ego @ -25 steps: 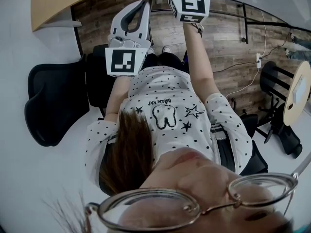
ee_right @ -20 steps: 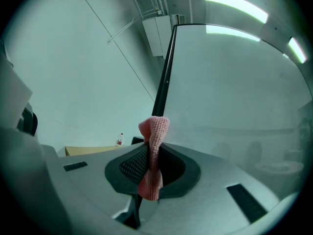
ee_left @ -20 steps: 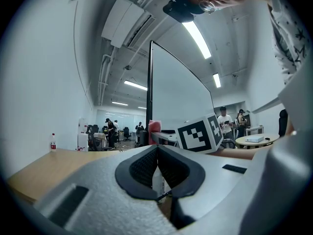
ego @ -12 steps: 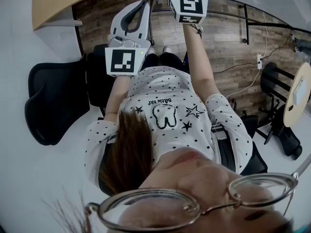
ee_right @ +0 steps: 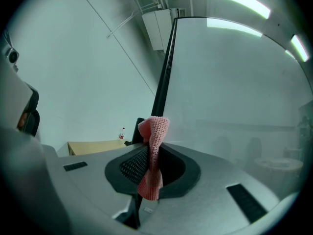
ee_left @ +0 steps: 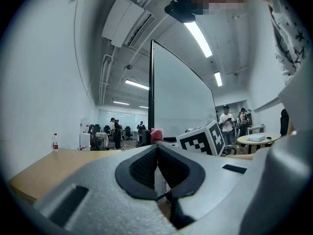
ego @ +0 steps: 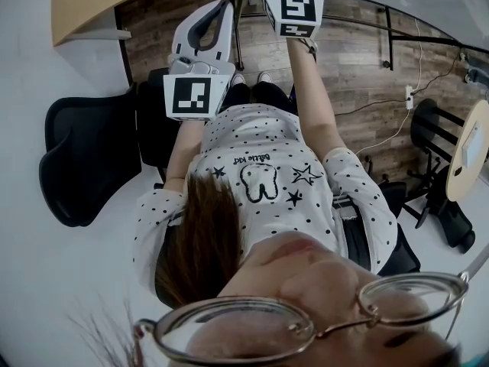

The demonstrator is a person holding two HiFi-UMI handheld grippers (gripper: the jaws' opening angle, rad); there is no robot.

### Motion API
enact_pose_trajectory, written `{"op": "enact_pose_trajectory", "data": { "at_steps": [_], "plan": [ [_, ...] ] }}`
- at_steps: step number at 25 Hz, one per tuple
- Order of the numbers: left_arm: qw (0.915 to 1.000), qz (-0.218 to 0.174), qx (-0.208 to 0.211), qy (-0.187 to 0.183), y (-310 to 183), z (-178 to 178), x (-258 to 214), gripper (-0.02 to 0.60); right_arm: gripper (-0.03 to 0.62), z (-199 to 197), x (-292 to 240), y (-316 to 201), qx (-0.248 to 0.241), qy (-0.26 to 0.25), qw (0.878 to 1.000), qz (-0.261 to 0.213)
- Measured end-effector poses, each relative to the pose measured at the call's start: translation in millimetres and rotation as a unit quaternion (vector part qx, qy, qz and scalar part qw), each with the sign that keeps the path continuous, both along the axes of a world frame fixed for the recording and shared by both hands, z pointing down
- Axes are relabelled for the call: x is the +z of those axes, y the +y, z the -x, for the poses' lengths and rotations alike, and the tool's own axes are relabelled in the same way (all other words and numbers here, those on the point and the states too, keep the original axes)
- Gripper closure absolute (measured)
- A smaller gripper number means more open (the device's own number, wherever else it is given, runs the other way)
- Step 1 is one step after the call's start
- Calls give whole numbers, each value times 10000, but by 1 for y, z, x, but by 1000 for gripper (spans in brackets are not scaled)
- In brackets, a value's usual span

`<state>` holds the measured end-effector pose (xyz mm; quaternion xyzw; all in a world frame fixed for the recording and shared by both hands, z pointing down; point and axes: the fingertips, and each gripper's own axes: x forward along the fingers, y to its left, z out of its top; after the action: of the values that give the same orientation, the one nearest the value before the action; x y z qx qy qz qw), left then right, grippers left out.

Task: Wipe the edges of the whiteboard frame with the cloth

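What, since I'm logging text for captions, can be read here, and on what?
Shirt: a short printed line above the tooth drawing, upside down, too blurred to read.
Marker cubes: black-and-white patterns only, no words.
Bottle: label too small to read.

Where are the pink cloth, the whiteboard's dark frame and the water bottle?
pink cloth (ee_right: pixel 154 151): right gripper view, on its twisted middle.
whiteboard frame (ee_right: pixel 164 77): right gripper view, on the dark upright bar at the board's edge.
water bottle (ee_left: pixel 55 142): left gripper view, on its body.

Bunched pink knit cloth (ee_right: pixel 153 155) by black whiteboard frame (ee_right: pixel 165 72)
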<state>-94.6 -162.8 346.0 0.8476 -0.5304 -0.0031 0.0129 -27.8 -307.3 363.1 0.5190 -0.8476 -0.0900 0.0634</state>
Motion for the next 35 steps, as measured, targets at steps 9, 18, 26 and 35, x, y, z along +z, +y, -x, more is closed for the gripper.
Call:
{"op": "enact_pose_trajectory", "data": {
  "at_steps": [9, 18, 26, 35],
  "plan": [
    [9997, -135, -124, -133, -1, 11, 4, 565, 563, 2, 16, -1, -15, 62, 9999, 112],
    [9997, -91, -188, -135, 0, 12, 6, 565, 563, -2, 26, 0, -9, 51, 9998, 189],
    [9999, 24, -161, -25, -2, 8, 4, 565, 563, -3, 39, -1, 28, 60, 9995, 294],
    [9998, -80, -75, -156, -3, 8, 5, 565, 563, -6, 53, -1, 94, 55, 9990, 437]
  ]
}}
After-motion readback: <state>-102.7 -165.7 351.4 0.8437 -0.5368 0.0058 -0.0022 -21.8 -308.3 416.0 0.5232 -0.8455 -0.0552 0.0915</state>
